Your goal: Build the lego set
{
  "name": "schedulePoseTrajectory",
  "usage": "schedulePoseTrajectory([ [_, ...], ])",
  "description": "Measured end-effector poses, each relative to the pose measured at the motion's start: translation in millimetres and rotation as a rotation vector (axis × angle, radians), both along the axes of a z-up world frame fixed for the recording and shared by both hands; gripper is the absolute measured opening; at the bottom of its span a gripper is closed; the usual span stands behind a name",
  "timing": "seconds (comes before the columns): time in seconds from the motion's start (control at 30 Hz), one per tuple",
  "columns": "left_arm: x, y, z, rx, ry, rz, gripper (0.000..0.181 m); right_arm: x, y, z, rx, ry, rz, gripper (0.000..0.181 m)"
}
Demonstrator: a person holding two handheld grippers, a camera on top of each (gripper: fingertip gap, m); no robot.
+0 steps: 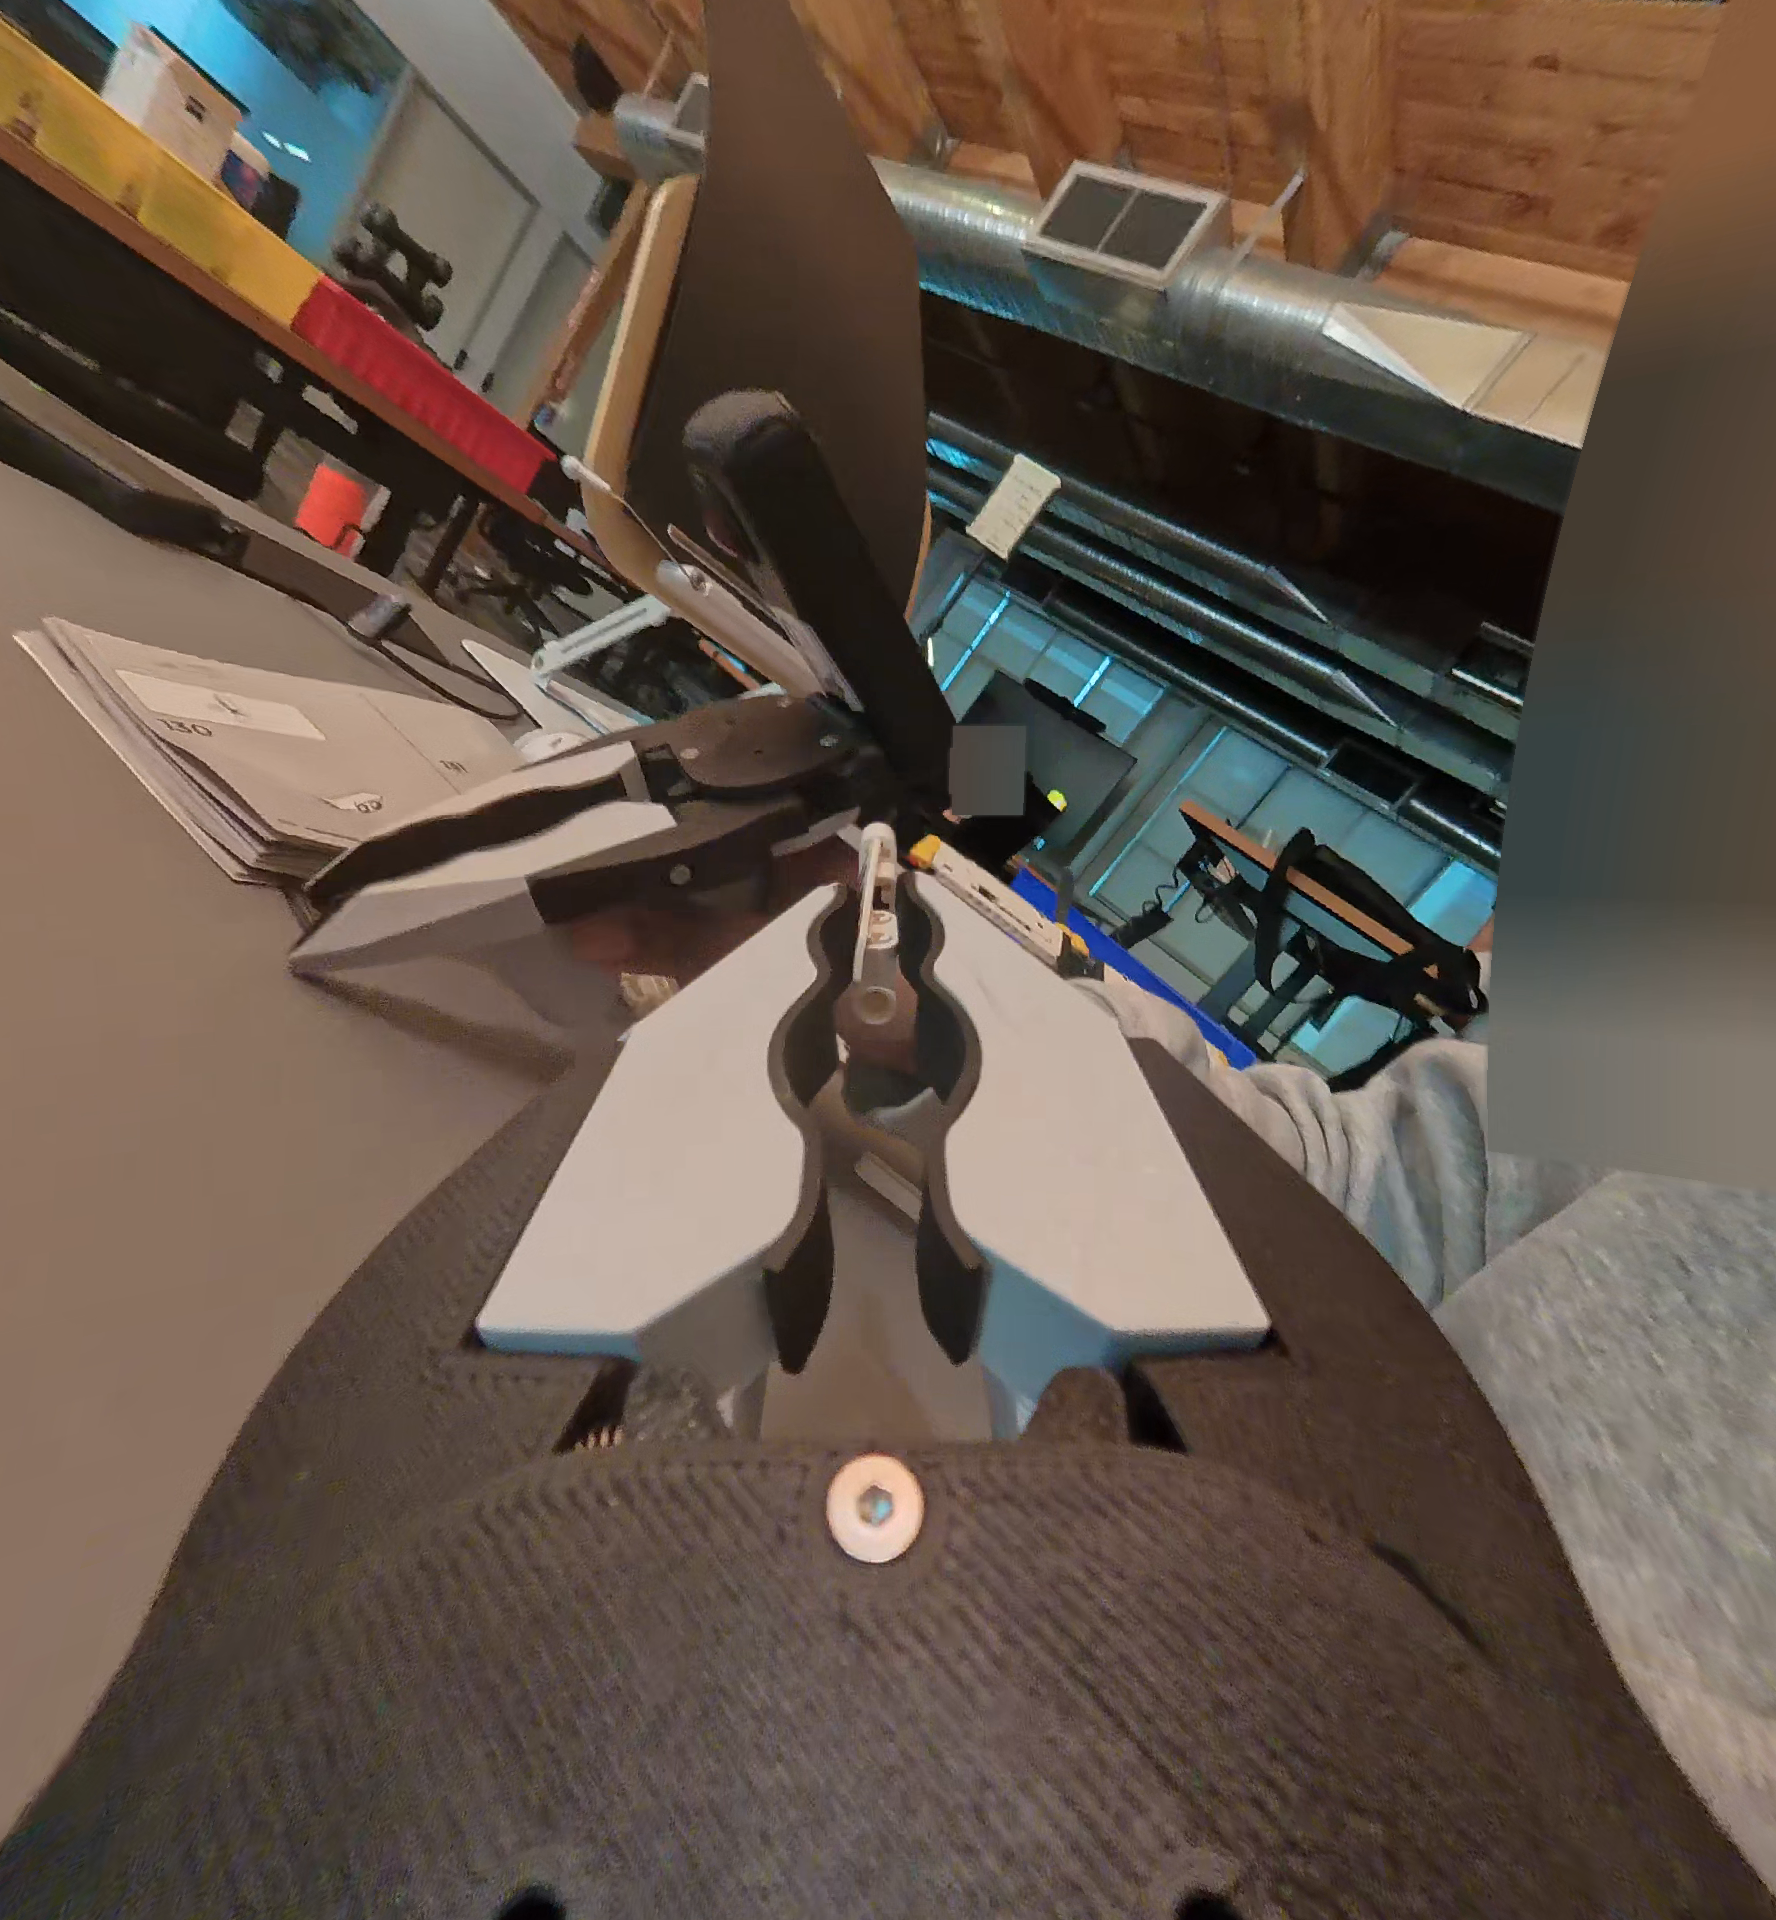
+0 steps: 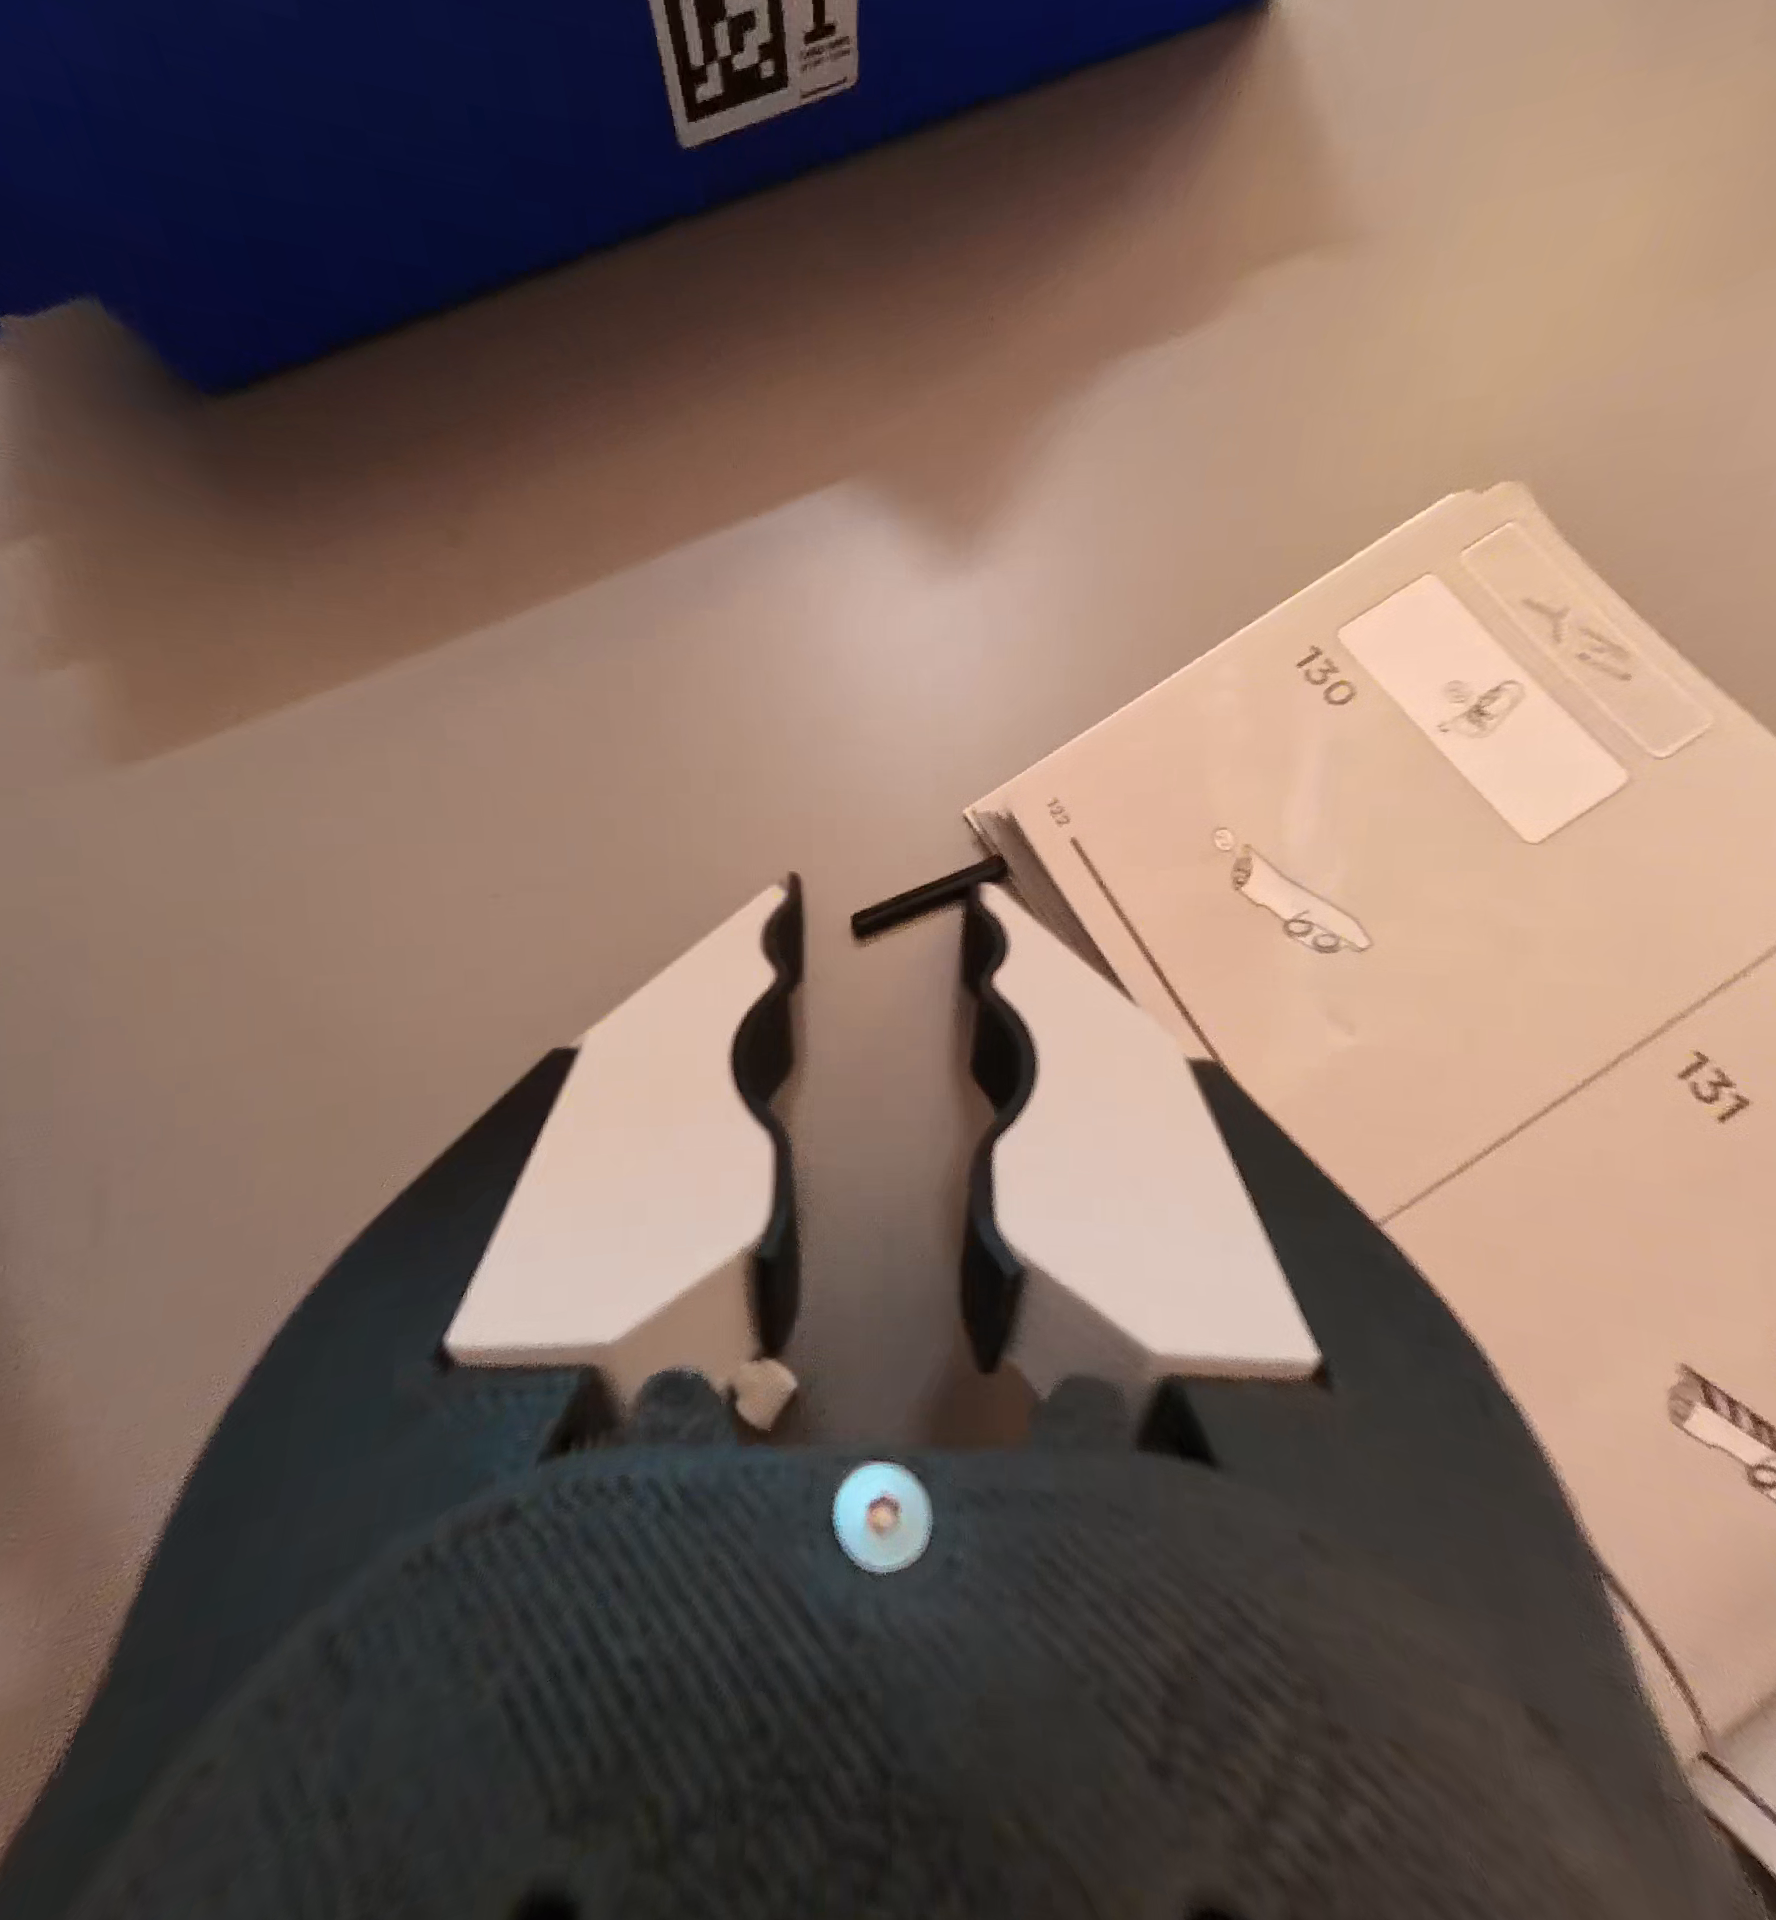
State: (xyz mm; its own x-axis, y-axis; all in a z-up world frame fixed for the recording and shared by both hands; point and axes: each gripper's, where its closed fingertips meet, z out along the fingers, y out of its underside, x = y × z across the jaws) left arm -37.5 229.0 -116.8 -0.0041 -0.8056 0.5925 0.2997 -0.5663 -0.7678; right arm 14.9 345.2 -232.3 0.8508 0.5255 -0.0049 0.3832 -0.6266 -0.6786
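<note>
Black lego axle [image 2: 928, 900] on table [image 2: 448, 831] just ahead of parted right gripper [image 2: 879, 914]

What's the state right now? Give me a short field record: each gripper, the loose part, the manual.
left gripper: shut on a light grey lego piece, raised off the table
right gripper: open, low over the table
black axle: lying on the table just past the right fingertips, untouched
instruction booklet: open, beside the axle
blue bin: farther back
</note>
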Motion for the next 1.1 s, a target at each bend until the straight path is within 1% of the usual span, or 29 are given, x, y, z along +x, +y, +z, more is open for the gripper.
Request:
schedulePoseTrajectory([
  [0.03, 2.6, -3.0, -1.2, 0.001, 0.013, -0.022, 0.005, -1.2, -2.5, -0.2, -0.013, 0.007, 0.014, 0.007],
  [0.07, 5.8, -6.5, -2.4, 0.002, 0.028, -0.048, 0.004, -2.8, -6.1, -0.4, -0.027, 0.02, 0.029, 0.002],
  [0.13, 14.6, -17.1, -7.2, -0.01, 0.066, -0.136, 0.005, -1.1, -15.5, -0.5, -0.048, 0.027, 0.05, 0.002],
  [0.17, 21.1, -25.5, -12.8, -0.034, 0.1, -0.208, 0.005, 0.9, -22.4, 1.1, -0.052, 0.028, 0.059, 0.002],
  [0.27, 42.0, -60.0, -47.1, -0.148, 0.294, -0.461, 0.006, 5.7, -52.0, 21.7, 0.022, 0.069, 0.107, 0.002],
  [0.3, 46.3, -65.2, -55.6, -0.154, 0.357, -0.481, 0.006, 9.6, -64.5, 30.0, 0.055, 0.075, 0.115, 0.002],
  [0.37, 51.9, -63.1, -72.0, -0.135, 0.48, -0.411, 0.006, 21.8, -89.7, 45.5, 0.123, 0.074, 0.107, 0.002],
  [0.43, 54.9, -64.6, -83.1, -0.128, 0.561, -0.396, 0.006, 32.1, -115.9, 57.8, 0.177, 0.09, 0.099, 0.002],
  [0.5, 56.6, -64.0, -91.6, -0.149, 0.615, -0.389, 0.008, 38.0, -141.0, 63.8, 0.204, 0.129, 0.096, 0.002],
  [0.57, 57.1, -60.9, -94.5, -0.149, 0.637, -0.362, 0.019, 41.2, -161.5, 65.5, 0.226, 0.173, 0.092, 0.002],
  [0.67, 57.1, -53.7, -86.5, -0.127, 0.601, -0.304, 0.044, 40.9, -183.4, 67.1, 0.269, 0.231, 0.107, 0.002],
  [0.73, 59.5, -52.2, -67.9, -0.066, 0.522, -0.266, 0.049, 34.7, -195.1, 70.0, 0.298, 0.267, 0.146, 0.002],
  [0.77, 61.9, -57.4, -56.7, -0.042, 0.473, -0.28, 0.047, 31.3, -199.6, 72.2, 0.323, 0.271, 0.166, 0.002],
  [0.8, 64.9, -67.3, -46.0, -0.042, 0.419, -0.33, 0.046, 27.5, -203.9, 74.6, 0.351, 0.265, 0.191, 0.002],
  [0.87, 70.4, -88.3, -28.3, -0.104, 0.3, -0.46, 0.045, 22.5, -209.1, 78.2, 0.411, 0.217, 0.22, 0.002],
  [0.93, 73.7, -100.2, -21.3, -0.173, 0.218, -0.546, 0.043, 17.2, -213.3, 83.4, 0.471, 0.176, 0.247, 0.002],
  [0.97, 74.5, -103.7, -20.1, -0.191, 0.192, -0.57, 0.036, 15.2, -214.8, 86.4, 0.499, 0.161, 0.254, 0.002],
  [1.03, 73.5, -106.0, -12.7, -0.209, 0.116, -0.594, 0.013, 12.5, -217.0, 90.4, 0.537, 0.132, 0.264, 0.002],
  [1.1, 70.9, -104.1, -7.5, -0.241, 0.061, -0.603, 0.006, 9.5, -220.0, 96.4, 0.578, 0.122, 0.278, 0.002],
])
